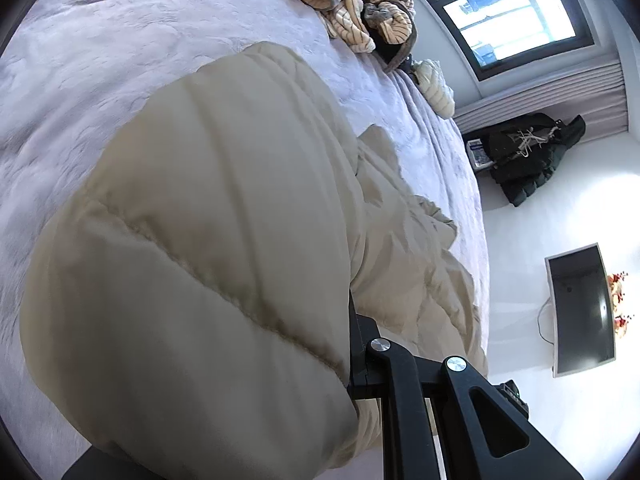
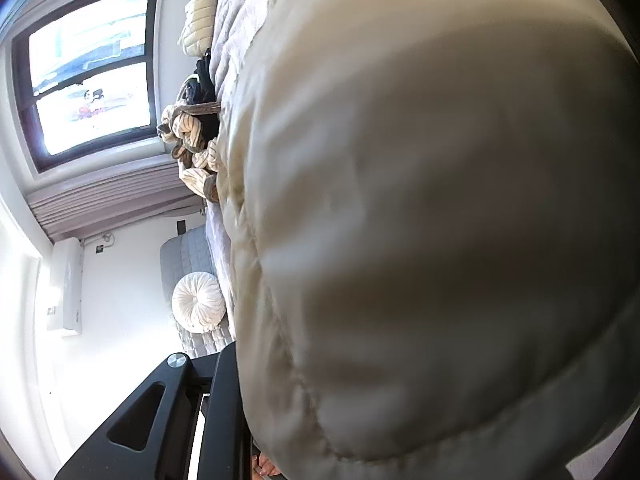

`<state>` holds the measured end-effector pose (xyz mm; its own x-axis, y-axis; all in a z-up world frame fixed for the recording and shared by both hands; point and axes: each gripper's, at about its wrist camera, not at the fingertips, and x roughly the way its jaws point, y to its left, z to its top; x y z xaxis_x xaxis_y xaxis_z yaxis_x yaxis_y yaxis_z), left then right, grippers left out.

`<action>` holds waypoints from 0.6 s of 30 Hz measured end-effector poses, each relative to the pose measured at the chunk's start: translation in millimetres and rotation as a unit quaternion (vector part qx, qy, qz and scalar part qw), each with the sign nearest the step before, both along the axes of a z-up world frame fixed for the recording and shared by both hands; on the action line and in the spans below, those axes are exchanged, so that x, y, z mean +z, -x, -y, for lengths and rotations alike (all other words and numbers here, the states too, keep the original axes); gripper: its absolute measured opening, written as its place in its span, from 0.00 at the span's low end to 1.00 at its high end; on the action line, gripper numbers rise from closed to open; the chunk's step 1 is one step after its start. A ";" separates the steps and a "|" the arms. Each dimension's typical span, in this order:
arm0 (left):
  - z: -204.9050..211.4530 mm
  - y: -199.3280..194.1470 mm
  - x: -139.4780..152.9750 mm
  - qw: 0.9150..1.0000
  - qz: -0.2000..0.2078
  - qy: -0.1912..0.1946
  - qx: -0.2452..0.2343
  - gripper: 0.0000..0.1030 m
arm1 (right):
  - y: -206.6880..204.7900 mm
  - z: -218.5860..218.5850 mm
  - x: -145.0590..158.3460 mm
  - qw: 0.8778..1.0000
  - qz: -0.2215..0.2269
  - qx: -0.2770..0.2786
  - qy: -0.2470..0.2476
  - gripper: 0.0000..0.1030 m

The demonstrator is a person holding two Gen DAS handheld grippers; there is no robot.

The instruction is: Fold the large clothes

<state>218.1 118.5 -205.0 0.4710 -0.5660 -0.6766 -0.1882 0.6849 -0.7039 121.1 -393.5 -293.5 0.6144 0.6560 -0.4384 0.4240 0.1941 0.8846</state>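
So up close it was basically all puffer coat (image 1: 192, 240). The big cream quilted thing was bunched right against both cameras, draped over the front of each gripper. The left gripper (image 1: 352, 344) had its jaws clamped down on a fold of it, with the fabric ballooning over the black fingers so you only saw the linkage arms and two silver bolts sticking out underneath. Same deal on the other side: the right gripper (image 2: 240, 400) was pinched onto the coat (image 2: 440, 220) too, its pads buried under the padding, and a bit of the person's fingers (image 2: 266, 470) peeked out at the bottom edge.

The rest of the coat trailed off crumpled across the lavender bedspread (image 1: 100, 80), still lying on the bed toward its edge.

Further back on the bed sat a tangled pile of striped cream clothes (image 1: 360, 12), with a smaller white puffer jacket (image 1: 436, 88) hanging off the edge next to it. On the white floor beyond were a dark jacket (image 1: 528, 156) in a heap and a monitor (image 1: 580, 308) leaning by the wall. Farthest off, the window (image 1: 508, 20), and from the right side a round white cushion (image 2: 198, 302) by the headboard.
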 end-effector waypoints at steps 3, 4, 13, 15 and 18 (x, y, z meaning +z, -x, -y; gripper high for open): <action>0.9 18.6 7.9 1.000 -0.003 -0.003 -0.023 0.16 | 18.6 -2.3 7.1 1.000 0.000 0.004 0.005 0.21; -2.0 29.2 8.0 1.000 -0.005 -0.002 -0.029 0.16 | 25.0 -3.5 8.8 1.000 0.000 0.006 0.006 0.21; -51.1 140.2 -3.9 0.996 -0.049 0.024 -0.070 0.16 | 130.1 -30.6 9.6 1.000 -0.019 -0.005 0.011 0.21; -60.1 158.0 -14.7 0.995 -0.068 0.030 -0.073 0.17 | 154.4 -39.2 7.5 0.999 -0.023 -0.004 0.023 0.21; -68.4 170.3 -34.0 0.991 -0.092 0.031 -0.087 0.17 | 174.5 -37.2 -2.6 0.999 -0.039 -0.007 0.027 0.26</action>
<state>47.8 186.9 -239.0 0.2336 -0.6704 -0.7042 -0.2002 0.6756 -0.7096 -53.5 -356.4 -296.1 0.5864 0.6210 -0.5201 0.4946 0.2340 0.8371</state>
